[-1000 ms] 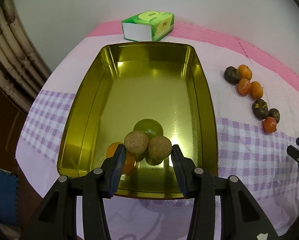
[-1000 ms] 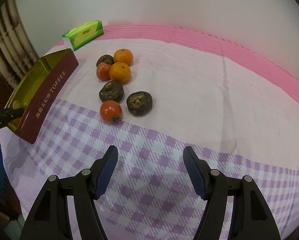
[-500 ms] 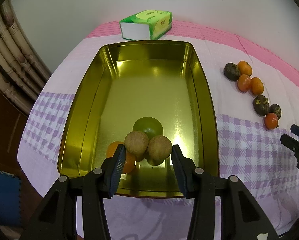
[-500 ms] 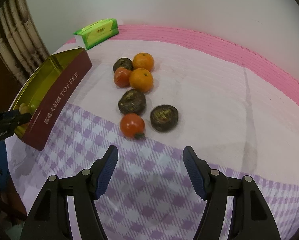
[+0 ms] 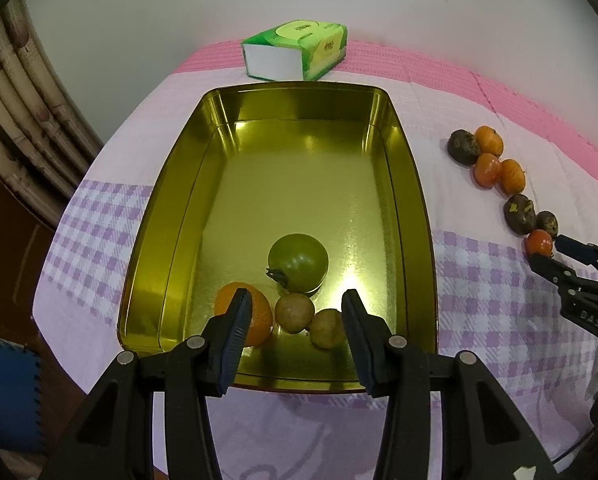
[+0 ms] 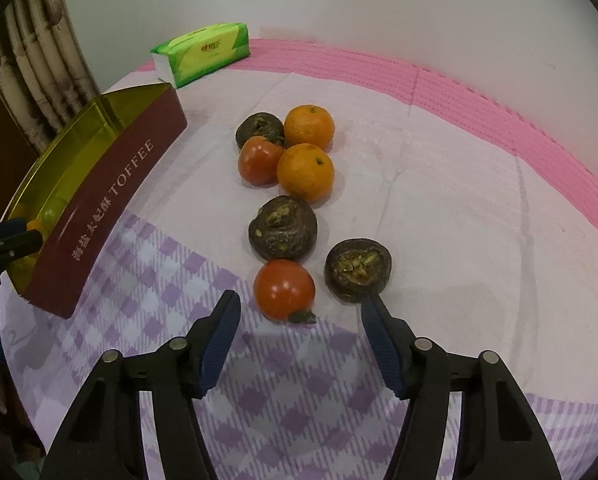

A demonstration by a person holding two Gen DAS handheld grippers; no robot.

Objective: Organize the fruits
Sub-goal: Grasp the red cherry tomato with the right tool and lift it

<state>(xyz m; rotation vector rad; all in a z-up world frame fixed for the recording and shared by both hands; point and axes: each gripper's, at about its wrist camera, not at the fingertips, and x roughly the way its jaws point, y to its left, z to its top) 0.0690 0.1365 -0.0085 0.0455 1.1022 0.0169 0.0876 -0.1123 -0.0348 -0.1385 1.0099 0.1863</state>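
Checked cloth [image 6: 439,208] | red tomato [image 6: 284,289] stem toward right gripper [image 6: 299,340], closing, apparently clear

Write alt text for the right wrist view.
The right claw, its jaws closing with nothing between them yet, hovers just short of a red tomato on a checked tablecloth. Beyond lie two oranges, another tomato and three dark fruits; a gold toffee tin sits left.

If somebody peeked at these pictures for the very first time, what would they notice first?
Probably the shiny gold tin, with a green tomato, an orange and two brown fruits at its near end. Next, the cluster of fruit on the cloth beside it, where the right gripper, jaws closing, nears a red tomato.
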